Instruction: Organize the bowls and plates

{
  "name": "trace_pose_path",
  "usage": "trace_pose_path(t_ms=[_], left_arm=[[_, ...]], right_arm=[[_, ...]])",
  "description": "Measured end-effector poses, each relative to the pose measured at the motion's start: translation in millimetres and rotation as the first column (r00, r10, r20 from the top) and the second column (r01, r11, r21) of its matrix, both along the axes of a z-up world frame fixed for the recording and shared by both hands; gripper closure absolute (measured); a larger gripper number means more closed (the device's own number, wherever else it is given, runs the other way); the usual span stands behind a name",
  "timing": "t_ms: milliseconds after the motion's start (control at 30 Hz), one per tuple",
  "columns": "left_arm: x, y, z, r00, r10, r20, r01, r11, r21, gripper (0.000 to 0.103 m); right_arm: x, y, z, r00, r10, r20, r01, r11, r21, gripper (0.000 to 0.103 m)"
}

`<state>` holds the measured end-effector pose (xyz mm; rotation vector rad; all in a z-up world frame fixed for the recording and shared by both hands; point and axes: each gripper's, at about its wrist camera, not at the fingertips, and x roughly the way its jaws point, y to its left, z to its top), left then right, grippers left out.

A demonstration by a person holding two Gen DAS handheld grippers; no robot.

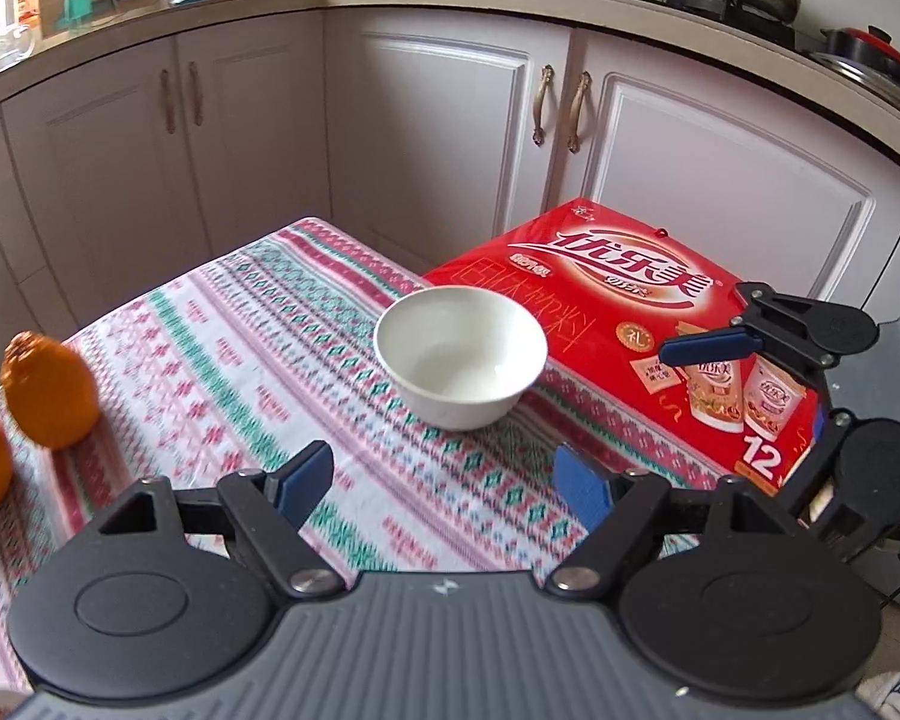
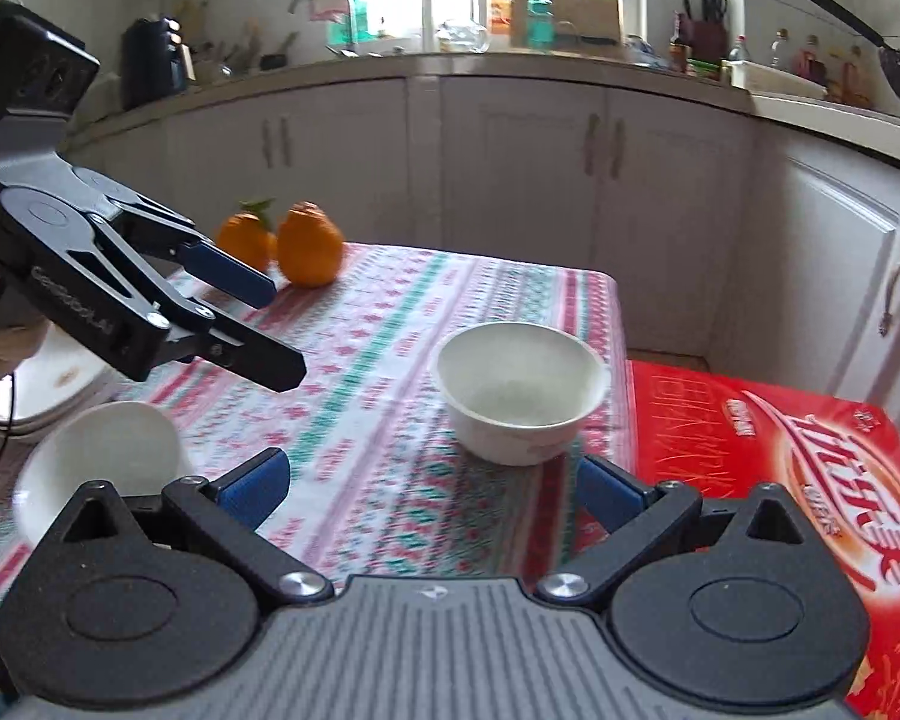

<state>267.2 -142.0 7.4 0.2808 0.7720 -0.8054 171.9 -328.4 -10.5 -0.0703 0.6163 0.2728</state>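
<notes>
Looking ahead of your right hand-held gripper, you see the white bowl sitting upright on the tabletop, near the edge by the red box. The bowl lies straight in front and a little to the right of this gripper. It is round, so no side is longer. Your right gripper looks nearer to it, I think. Its jaws are wide open and hold nothing. Your left hand-held gripper is about half open and empty too. Both point slanting down. A second bowl and stacked plates wait on the left.
</notes>
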Motion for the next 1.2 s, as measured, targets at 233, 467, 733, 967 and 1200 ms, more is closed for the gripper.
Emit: trace_pose_path(t_ms=[233,467,733,967,1200], left_arm=[[33.5,-26.7,-11.7,0.999,-0.026,-0.020,0.026,1.000,0.005,0.022],[68.5,-50.4,-31.4,0.999,-0.029,-0.043,0.030,0.999,0.028,0.024],[94.6,-69.8,-47.8,0.996,-0.040,-0.076,0.043,0.999,0.029,0.030],[108.7,-80.0,-59.7,0.993,-0.044,-0.105,0.050,0.998,0.046,0.043],[113.4,-83.4,-63.4,0.991,-0.056,-0.119,0.062,0.997,0.043,0.047]], right_arm=[[26.7,-5.5,-12.8,1.000,0.003,0.011,-0.002,0.994,-0.106,0.000],[55.1,-18.2,-24.9,1.000,0.011,-0.019,-0.012,0.997,-0.082,0.000],[78.2,-18.9,-36.3,0.998,0.043,-0.034,-0.045,0.996,-0.082,0.002],[90.0,-17.6,-44.7,0.997,0.050,-0.058,-0.055,0.994,-0.091,0.012],[94.1,-19.5,-45.5,0.997,0.050,-0.057,-0.054,0.995,-0.079,0.016]])
